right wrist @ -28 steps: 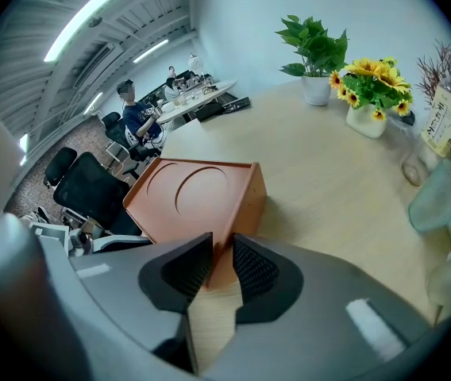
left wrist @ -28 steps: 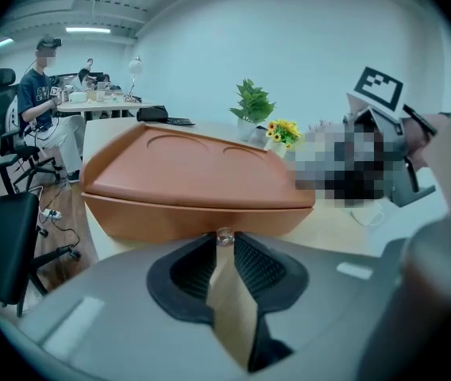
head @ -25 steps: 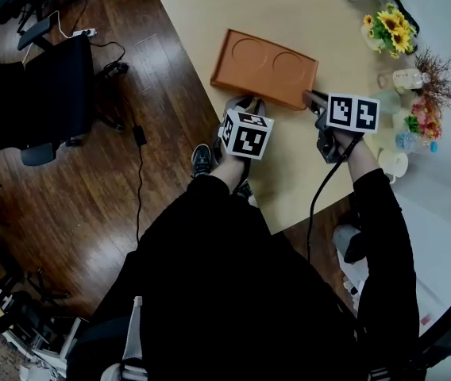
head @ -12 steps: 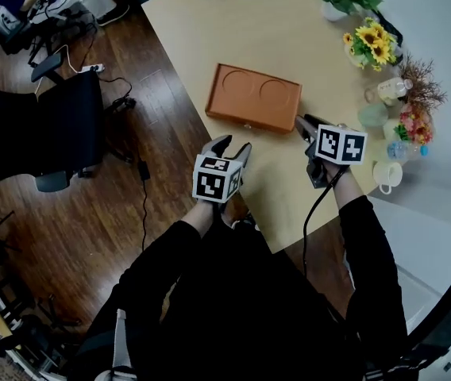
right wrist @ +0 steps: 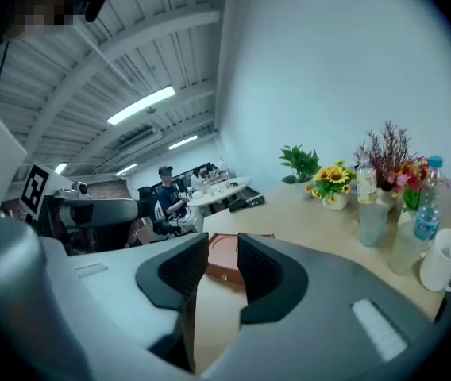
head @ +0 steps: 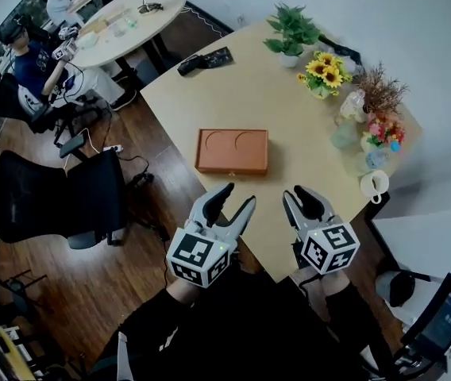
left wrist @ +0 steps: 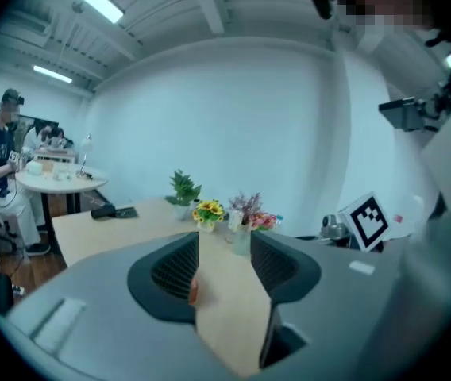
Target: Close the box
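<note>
The orange box [head: 232,152] lies flat on the light wooden table [head: 289,109], its lid with two round recesses down. Both grippers hover nearer me than the box, apart from it, at the table's near edge. My left gripper [head: 237,196] stands open with nothing between its fingers. My right gripper [head: 298,196] is open too, with a narrower gap and nothing in it. In the right gripper view the box [right wrist: 225,268] shows through the gap of the right gripper [right wrist: 222,248]. The left gripper view shows the left gripper [left wrist: 224,264] over bare tabletop, with an orange sliver of the box [left wrist: 193,290] by the left pad.
Along the table's far right stand a green plant [head: 289,30], sunflowers [head: 325,71], dried flowers, bottles and a white mug [head: 372,182]. A black device [head: 206,59] lies at the far corner. Black office chairs [head: 59,201] stand on the wooden floor at left. A person sits by a round table [head: 126,14].
Both grippers have drawn back from the box towards me. The left gripper's jaws have opened wide. The view has lifted and now takes in the whole table.
</note>
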Demonstrator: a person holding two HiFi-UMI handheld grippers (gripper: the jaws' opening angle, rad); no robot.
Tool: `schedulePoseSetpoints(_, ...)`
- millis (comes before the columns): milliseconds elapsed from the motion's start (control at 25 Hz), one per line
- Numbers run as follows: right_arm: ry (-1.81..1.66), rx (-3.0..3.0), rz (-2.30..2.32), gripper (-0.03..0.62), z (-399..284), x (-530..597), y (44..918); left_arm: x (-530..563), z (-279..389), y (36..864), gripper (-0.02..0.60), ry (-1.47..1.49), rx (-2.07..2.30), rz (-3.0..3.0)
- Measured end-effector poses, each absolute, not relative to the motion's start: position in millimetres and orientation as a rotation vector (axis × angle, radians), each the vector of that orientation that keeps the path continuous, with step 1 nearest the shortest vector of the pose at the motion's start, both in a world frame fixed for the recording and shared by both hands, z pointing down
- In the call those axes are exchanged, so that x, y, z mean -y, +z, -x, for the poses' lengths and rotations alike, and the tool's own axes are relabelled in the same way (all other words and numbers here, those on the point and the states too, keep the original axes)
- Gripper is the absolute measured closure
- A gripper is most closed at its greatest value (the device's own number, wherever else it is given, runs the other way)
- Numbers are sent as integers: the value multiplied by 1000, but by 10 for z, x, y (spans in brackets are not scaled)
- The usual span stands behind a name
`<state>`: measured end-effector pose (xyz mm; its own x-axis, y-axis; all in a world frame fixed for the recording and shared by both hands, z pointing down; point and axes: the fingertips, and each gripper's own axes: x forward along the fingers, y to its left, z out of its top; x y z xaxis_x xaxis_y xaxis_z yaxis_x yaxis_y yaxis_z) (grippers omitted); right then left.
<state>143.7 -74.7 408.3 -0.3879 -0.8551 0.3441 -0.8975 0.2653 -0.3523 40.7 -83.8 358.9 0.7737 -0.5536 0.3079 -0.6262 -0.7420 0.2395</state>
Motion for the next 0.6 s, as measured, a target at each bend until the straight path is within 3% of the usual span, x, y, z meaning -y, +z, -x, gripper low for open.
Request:
schedulePoseSetpoints(360, 209, 2581, -1817, 487, -1394, 28, 3269, 112, -635, 3018, 394, 43, 968, -2913)
schedulePoseSetpoints(600, 72, 2533, -1941, 485, -1265, -86, 2972, 13, -422, 2890, 397, -35, 928, -2974)
